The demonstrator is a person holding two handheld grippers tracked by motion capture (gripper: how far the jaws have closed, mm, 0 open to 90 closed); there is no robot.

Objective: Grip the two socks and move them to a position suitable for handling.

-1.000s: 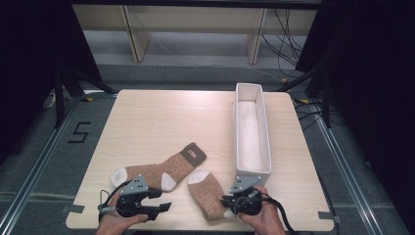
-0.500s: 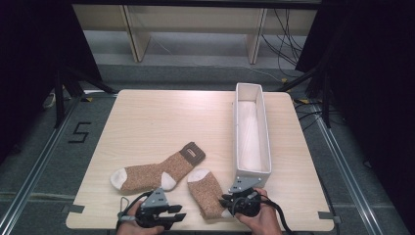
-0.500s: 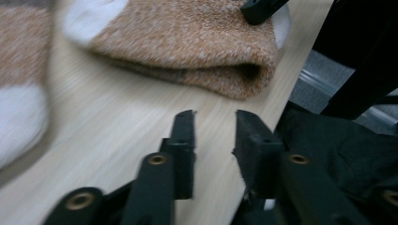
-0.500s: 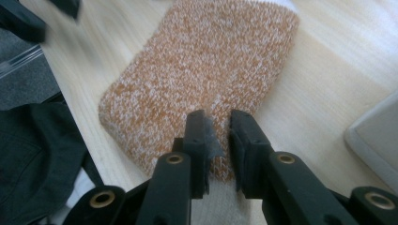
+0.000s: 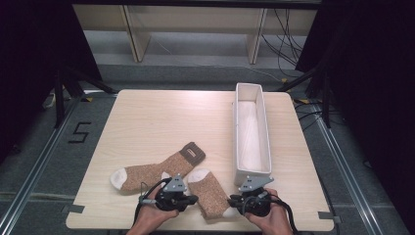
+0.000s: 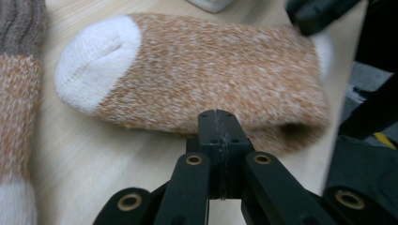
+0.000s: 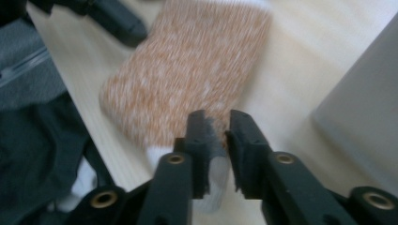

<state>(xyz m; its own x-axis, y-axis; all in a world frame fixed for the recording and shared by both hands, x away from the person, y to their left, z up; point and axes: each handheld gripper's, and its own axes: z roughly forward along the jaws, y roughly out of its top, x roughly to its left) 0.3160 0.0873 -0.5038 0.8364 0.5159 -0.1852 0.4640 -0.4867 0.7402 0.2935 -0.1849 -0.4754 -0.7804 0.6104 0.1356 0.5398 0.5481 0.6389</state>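
Two tan knitted socks lie near the table's front edge. The long sock (image 5: 156,169) (image 6: 19,93) has a brown cuff and a white toe. The short folded sock (image 5: 208,191) (image 6: 211,70) (image 7: 187,61) lies to its right. My left gripper (image 5: 193,199) (image 6: 218,122) is shut, its tips against the folded sock's near edge, with no fabric seen between them. My right gripper (image 5: 232,200) (image 7: 218,136) is closed on the white end of the folded sock, white fabric showing in the narrow gap between its jaws. The left gripper (image 7: 117,21) also appears in the right gripper view.
A long white tray (image 5: 252,132) (image 7: 361,103) stands lengthwise on the right half of the table, its near end just beyond my right gripper. The pale wooden tabletop (image 5: 156,122) stretches behind the socks. Dark floor and shelving frames surround the table.
My left gripper has moved right, from beside the long sock's toe to the folded sock's left edge. The right gripper has stayed at the folded sock's white end.
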